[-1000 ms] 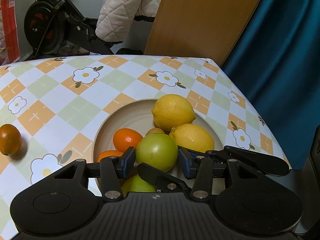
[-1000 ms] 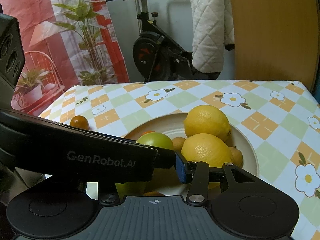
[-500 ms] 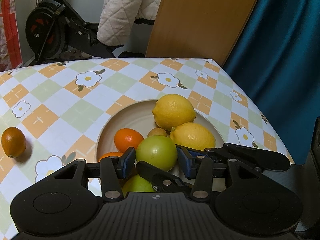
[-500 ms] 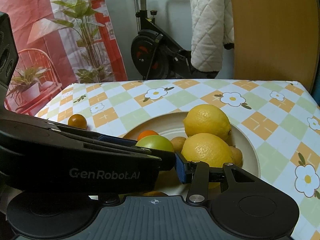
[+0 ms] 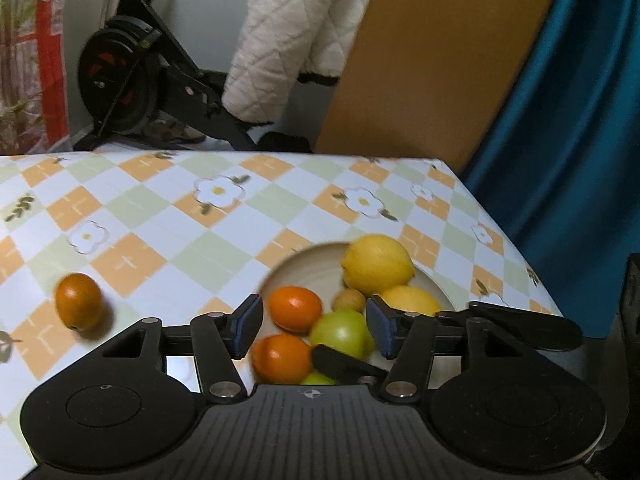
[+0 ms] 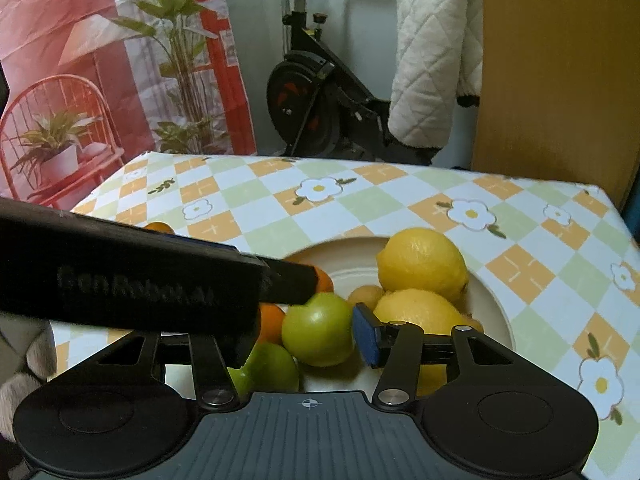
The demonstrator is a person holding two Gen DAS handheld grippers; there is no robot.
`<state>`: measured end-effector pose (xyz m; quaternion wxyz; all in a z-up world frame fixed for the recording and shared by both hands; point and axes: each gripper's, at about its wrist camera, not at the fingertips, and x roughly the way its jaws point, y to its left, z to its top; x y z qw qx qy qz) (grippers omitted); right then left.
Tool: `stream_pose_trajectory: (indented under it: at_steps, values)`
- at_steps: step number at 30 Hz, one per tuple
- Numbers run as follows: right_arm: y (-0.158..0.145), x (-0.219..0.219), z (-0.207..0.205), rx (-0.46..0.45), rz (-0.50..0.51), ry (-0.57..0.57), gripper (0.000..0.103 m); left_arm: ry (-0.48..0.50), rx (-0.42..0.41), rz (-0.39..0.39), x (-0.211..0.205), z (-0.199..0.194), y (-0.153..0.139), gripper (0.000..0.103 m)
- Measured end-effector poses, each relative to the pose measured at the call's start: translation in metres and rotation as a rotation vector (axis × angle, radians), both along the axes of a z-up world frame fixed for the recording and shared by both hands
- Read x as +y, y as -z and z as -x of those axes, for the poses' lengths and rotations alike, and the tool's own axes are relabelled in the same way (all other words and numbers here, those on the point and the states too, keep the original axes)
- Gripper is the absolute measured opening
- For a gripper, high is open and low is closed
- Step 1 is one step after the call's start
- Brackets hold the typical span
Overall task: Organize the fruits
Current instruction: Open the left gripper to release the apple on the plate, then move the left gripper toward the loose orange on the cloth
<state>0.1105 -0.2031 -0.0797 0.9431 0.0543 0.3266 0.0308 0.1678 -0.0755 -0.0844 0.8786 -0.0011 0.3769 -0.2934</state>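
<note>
The surface (image 5: 168, 216) wears a smooth checked oilcloth with a soft sheen. On it, the plate (image 6: 494, 312) looks matt ceramic. Inside the plate, the lemons (image 6: 422, 264) have dimpled skin, and the green apple (image 6: 318, 334) is glossy.

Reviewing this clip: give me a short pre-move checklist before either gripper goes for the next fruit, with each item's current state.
1. Left gripper empty: ok, jaws opening, pads clear of the green apple.
2. Right gripper free of fruit: cannot tell, jaws opening, its left finger is hidden.
3. Plate fully on the table: ok.
4. All fruit on the plate: not ok, one small orange sits on the table.
5. Grippers clear of each other: not ok, the left one crosses the right wrist view.
</note>
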Motion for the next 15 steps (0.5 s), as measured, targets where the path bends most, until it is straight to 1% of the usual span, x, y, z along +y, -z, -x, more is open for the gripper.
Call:
stream_pose_trajectory:
  at_steps: [4, 9, 15]
  values:
    - [-0.018, 0.004, 0.000, -0.036, 0.013, -0.014, 0.047, -0.024, -0.034, 0.008, 0.016, -0.004, -0.013, 0.061]
    - [-0.040, 0.014, -0.006, -0.079, 0.027, -0.040, 0.047, -0.065, -0.098, 0.015, 0.040, -0.007, -0.037, 0.061]
    - [-0.055, 0.030, -0.017, -0.115, 0.032, -0.070, 0.048, -0.133, -0.154, 0.016, 0.074, -0.010, -0.058, 0.061]
